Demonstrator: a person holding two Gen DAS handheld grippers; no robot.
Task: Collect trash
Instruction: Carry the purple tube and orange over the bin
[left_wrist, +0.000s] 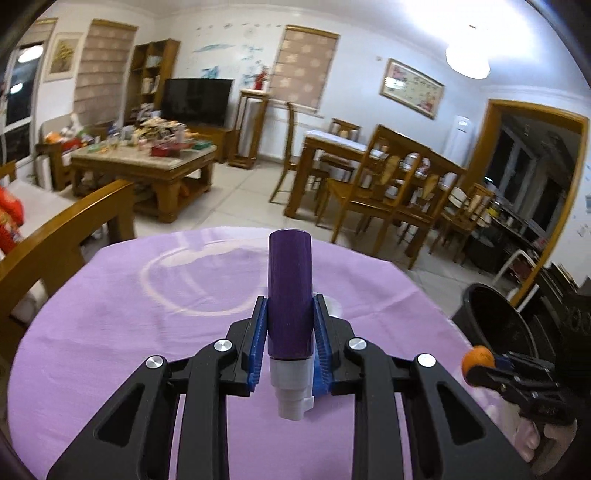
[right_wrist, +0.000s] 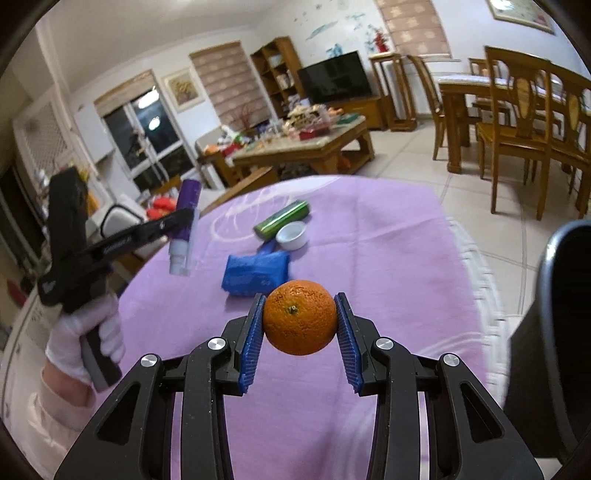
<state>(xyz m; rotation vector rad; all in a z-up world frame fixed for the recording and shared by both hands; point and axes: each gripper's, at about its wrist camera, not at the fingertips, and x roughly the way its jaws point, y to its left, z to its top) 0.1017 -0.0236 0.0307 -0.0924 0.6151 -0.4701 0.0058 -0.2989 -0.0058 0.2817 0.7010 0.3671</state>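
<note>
We list first the table (right_wrist: 388, 229), round and covered by a lilac cloth (left_wrist: 129, 314), which serves as our landmark. Above the cloth, off its surface, our left gripper (left_wrist: 289, 321) is clenched on a purple bottle (left_wrist: 290, 291): the blue pads press its sides, the purple body points away from us and the white nozzle end points back toward the camera. From the right wrist view the same bottle (right_wrist: 186, 218) hangs at the table's left edge, carried by the left gripper (right_wrist: 184, 216) in a white-gloved hand (right_wrist: 86, 339). Our right gripper (right_wrist: 300, 322) grips an orange (right_wrist: 300, 321), the pads touching its two sides, the stem dimple facing the camera, the fruit clear of the cloth. In the left wrist view that orange (left_wrist: 478, 361) shows small at the table's right edge, in the right gripper (left_wrist: 480, 369). Lying on the cloth, toward the table's far side beyond the orange: a blue packet (right_wrist: 255, 273); just behind it a small white cup (right_wrist: 292, 235); touching or nearly touching the cup, a green can (right_wrist: 282, 219) on its side. Beside the table, on the right, stands a black bin (left_wrist: 495, 321), its mouth open and its inside dark; we cannot tell what it contains. Behind the table: a tiled floor (right_wrist: 406, 158), a wooden coffee table (left_wrist: 144, 162) heaped with clutter, a television (left_wrist: 197, 101), and wooden dining chairs (left_wrist: 388, 184).
</note>
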